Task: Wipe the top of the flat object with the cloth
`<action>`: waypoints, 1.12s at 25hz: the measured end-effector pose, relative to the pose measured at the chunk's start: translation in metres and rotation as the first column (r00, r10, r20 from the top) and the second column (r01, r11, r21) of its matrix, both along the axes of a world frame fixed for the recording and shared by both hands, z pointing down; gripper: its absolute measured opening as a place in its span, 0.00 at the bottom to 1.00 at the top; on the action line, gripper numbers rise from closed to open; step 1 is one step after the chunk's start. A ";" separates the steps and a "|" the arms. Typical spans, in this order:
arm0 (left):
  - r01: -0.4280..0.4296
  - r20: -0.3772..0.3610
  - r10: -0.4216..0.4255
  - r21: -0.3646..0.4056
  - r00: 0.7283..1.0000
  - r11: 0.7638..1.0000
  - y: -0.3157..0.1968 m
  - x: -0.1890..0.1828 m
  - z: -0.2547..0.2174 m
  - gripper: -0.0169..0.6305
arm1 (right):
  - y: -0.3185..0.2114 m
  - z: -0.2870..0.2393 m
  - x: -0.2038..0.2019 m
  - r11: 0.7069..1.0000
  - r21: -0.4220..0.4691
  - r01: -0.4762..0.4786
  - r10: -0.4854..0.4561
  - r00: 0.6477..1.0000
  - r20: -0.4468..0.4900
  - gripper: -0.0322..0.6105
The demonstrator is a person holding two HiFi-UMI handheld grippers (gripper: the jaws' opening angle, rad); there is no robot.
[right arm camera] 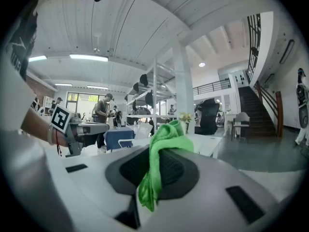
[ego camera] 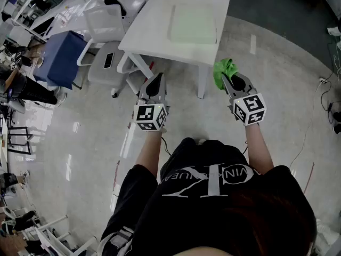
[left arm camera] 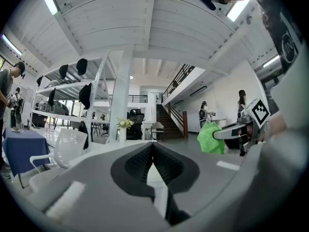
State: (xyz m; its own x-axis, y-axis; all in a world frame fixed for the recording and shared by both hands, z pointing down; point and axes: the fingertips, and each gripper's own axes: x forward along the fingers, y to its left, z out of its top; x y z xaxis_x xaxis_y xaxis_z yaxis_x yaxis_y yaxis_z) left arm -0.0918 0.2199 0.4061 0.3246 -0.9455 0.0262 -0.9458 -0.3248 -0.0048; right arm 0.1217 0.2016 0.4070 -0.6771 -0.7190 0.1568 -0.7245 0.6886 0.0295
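Left hand-held gripper [ego camera: 155, 84] is held shut and empty, left of centre. The flat object [ego camera: 193, 24] is laid on the table [ego camera: 154, 33] at upper centre. The green cloth [ego camera: 223, 69] is clamped in the right hand-held gripper [ego camera: 230, 83], below and slightly right of that object.

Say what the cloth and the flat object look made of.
Cloth: soft fabric, likely microfibre; it bunches and droops in fuzzy folds. Flat object: pale green, matte slab with rounded corners, perhaps foam or plastic; too distant to tell.
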 end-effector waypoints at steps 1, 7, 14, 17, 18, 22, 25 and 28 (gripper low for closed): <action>0.004 -0.004 -0.004 0.001 1.000 1.000 -0.001 0.000 -0.001 0.05 | -0.001 -0.001 0.000 1.000 0.001 0.003 -0.003 1.000 0.001 0.11; 0.015 -0.005 -0.015 -0.002 1.000 1.000 -0.001 0.001 0.006 0.05 | -0.002 0.007 0.002 1.000 0.000 0.011 -0.011 1.000 0.008 0.11; 0.031 0.006 -0.031 -0.011 1.000 0.999 0.001 0.000 0.004 0.05 | -0.007 0.006 0.006 1.000 -0.005 0.021 -0.021 1.000 0.023 0.11; 0.041 0.013 -0.040 -0.024 0.999 0.999 -0.004 -0.004 0.011 0.05 | -0.015 0.012 0.002 0.999 -0.011 0.030 -0.030 0.999 0.036 0.11; 0.044 0.013 -0.044 -0.032 0.999 0.999 -0.006 -0.005 0.014 0.05 | -0.017 0.014 0.002 0.999 -0.014 0.033 -0.033 0.999 0.040 0.11; 0.055 -0.001 -0.055 -0.046 0.998 0.997 -0.026 -0.012 0.021 0.05 | -0.034 0.015 -0.003 0.999 -0.008 0.051 -0.050 0.998 0.030 0.11; 0.037 -0.006 -0.038 -0.044 0.999 0.998 -0.055 -0.012 0.023 0.05 | -0.057 0.014 -0.004 0.999 -0.004 0.049 -0.049 0.999 0.016 0.11; 0.009 -0.009 -0.010 -0.048 1.000 0.999 -0.087 -0.010 0.023 0.05 | -0.085 0.011 -0.002 1.000 -0.009 0.027 -0.027 1.000 0.015 0.11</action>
State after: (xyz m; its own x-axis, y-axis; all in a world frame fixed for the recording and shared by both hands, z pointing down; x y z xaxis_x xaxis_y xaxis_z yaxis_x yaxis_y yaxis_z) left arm -0.1015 0.1328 0.4287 0.3159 -0.9463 0.0689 -0.9488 -0.3153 0.0194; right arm 0.1193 0.1167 0.4176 -0.6982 -0.6993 0.1532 -0.7062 0.7079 0.0126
